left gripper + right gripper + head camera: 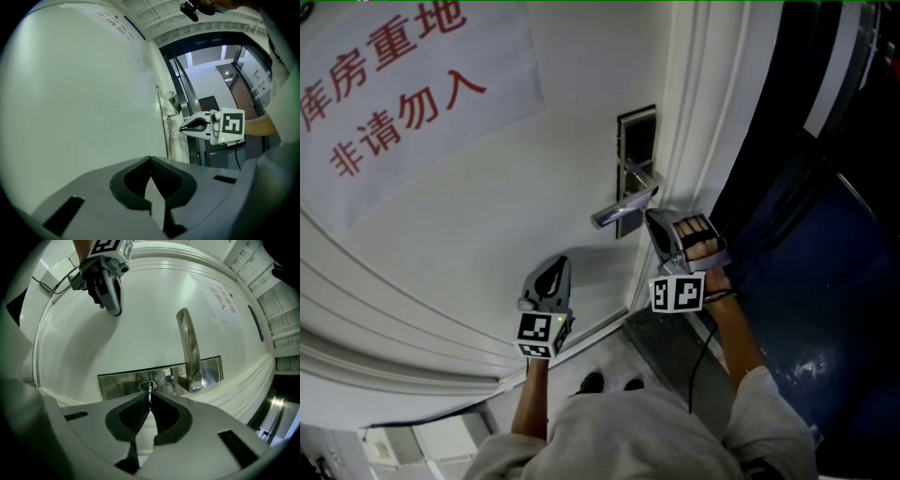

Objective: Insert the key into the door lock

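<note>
While the head view places the right gripper (657, 225) against the door (487, 216) just below the lever handle (623, 208), it hides the key behind the gripper body. Only the right gripper view shows the jaws pinching the key (149, 393), its tip meeting the oval keyhole (148, 386) in the steel lock plate (119, 383). How deep the key sits cannot be told. From the side, the left gripper view shows the key as a thin silver line between the right gripper and the door edge. It also shows the left gripper (150, 160) pressed together and holding nothing. In the head view, the left gripper sits well apart from the lock, pointing at bare door below a paper sign (403, 84).
</note>
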Tool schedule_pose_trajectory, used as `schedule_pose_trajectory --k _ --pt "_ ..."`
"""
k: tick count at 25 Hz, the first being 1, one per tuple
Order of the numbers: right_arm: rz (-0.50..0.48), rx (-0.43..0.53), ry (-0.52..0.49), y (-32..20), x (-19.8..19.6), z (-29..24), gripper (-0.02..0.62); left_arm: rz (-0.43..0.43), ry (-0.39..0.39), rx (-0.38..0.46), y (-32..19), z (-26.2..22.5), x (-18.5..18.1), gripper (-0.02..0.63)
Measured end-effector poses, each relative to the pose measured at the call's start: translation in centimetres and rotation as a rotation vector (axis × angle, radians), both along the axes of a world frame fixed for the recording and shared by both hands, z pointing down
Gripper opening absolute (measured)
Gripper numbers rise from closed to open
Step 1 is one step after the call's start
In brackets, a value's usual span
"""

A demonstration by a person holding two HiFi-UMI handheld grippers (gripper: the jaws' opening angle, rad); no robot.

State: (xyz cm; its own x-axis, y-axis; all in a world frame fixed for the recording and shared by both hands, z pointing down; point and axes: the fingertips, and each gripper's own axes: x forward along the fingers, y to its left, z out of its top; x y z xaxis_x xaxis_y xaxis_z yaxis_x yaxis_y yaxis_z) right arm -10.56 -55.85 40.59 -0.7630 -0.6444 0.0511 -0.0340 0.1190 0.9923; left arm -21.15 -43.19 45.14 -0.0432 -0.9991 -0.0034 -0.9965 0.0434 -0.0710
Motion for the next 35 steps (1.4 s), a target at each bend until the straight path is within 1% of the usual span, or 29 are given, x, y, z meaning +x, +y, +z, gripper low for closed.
schedule_pose_trajectory --k 3,6,9,17,23,32,35 --pt "0.005 0.003 0.017 0.0 -0.2 -0.3 0.029 0.004 0.000 0.002 -0.2 -0.1 0.0 0.018" --pt "0.015 0.028 0.050 -0.1 -0.6 -0.3 0.029 0.012 -0.003 0.005 -0.4 -0.2 0.1 0.017" --pt "0.018 0.040 0.061 -0.5 -1.0 -0.2 0.029 0.016 -0.004 0.005 -0.5 -0.3 0.2 0.017" --pt "0.018 0.058 0.037 -1.1 -1.9 0.0 0.029 0.012 0.001 -0.003 -0.4 0.0 -0.3 0.018" --pt "0.034 0.061 0.037 -1.5 -2.6 0.0 0.029 0.013 0.007 -0.006 -0.3 0.3 -0.5 0.018" --pt "0.027 0.067 0.026 -1.6 -2.7 0.0 0.029 0.012 0.004 -0.009 -0.2 0.4 -0.8 0.018" --pt "0.013 0.036 0.056 -1.5 -2.7 0.5 0.034 0.017 0.002 -0.005 -0.3 0.2 -0.7 0.017"
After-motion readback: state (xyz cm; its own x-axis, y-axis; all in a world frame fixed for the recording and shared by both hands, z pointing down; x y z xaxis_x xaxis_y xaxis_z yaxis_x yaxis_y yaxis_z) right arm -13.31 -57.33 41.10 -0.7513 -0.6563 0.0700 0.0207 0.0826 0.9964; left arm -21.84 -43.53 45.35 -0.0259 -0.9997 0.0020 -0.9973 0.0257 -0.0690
